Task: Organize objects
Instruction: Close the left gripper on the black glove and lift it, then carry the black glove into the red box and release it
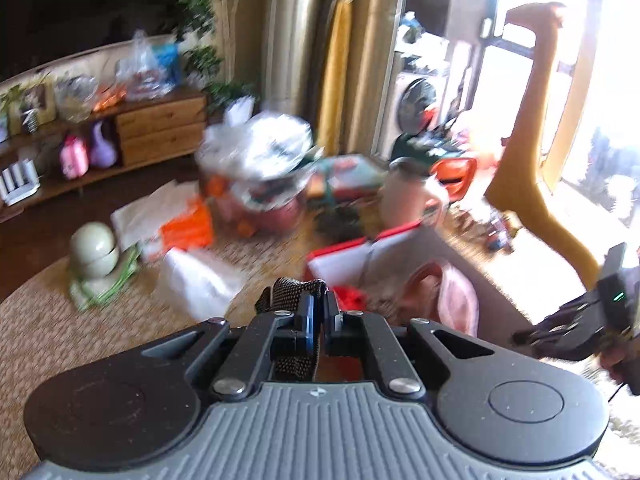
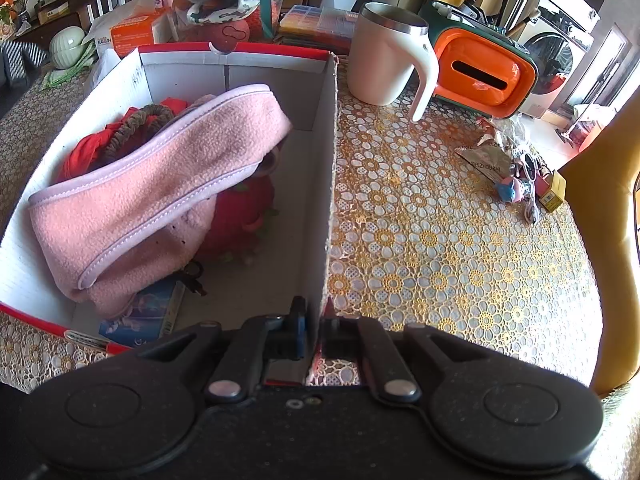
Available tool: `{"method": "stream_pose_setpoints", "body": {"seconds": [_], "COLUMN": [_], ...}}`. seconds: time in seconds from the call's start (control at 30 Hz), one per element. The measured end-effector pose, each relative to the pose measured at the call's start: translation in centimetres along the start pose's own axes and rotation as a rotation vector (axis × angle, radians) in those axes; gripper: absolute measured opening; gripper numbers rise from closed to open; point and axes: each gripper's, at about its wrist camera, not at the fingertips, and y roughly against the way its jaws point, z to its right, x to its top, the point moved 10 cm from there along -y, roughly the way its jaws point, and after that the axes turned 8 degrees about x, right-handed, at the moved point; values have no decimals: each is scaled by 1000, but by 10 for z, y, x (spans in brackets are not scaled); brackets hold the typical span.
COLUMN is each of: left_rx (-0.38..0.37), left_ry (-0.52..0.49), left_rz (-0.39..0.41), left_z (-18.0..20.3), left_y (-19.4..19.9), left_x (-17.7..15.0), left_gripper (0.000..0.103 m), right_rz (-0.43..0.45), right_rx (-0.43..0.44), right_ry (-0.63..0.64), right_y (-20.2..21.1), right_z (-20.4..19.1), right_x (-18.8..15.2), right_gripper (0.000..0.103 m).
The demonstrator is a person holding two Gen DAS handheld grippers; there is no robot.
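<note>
Box [image 2: 236, 66] w/ pink cloth [image 2: 160, 184]; right hand-held gripper [image 2: 314, 316] pinches its wall, left [image 1: 318, 308] grips strap [image 1: 288, 292].

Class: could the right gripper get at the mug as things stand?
Probably not yet: the right gripper is shut on the box wall. Once released, the tablecloth toward the mug looks clear.

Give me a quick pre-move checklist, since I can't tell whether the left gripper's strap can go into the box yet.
1. Left gripper shut on the dark woven strap: ok.
2. Right gripper clamped on the box wall, steadying it: ok.
3. Free room in the box beside the pink fleece: ok.
4. Strap's hanging end clear of the rim: cannot tell, view blurred.
5. Mug outside the box: ok.
</note>
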Motion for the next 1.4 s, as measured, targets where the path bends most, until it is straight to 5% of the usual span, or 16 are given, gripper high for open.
{"method": "stream_pose_setpoints", "body": {"seconds": [0.37,0.63,1.4], "left_rx": [-116,-132,-101], "left_ry": [-136,-237,-241], "left_rz": [73,48,-236], "left_z": [95,150,145], "left_y": [-8,-45,-124], "left_x": [49,32,-66], "left_gripper": [4,4,4], "right_rz": [6,11,15], "right_rx": [1,10,16], "right_ry": [-8,-14,-18], "right_y": [-1,-2,-2], "right_z": [1,2,3], "right_x": [2,2,1], "right_gripper": [6,6,5]}}
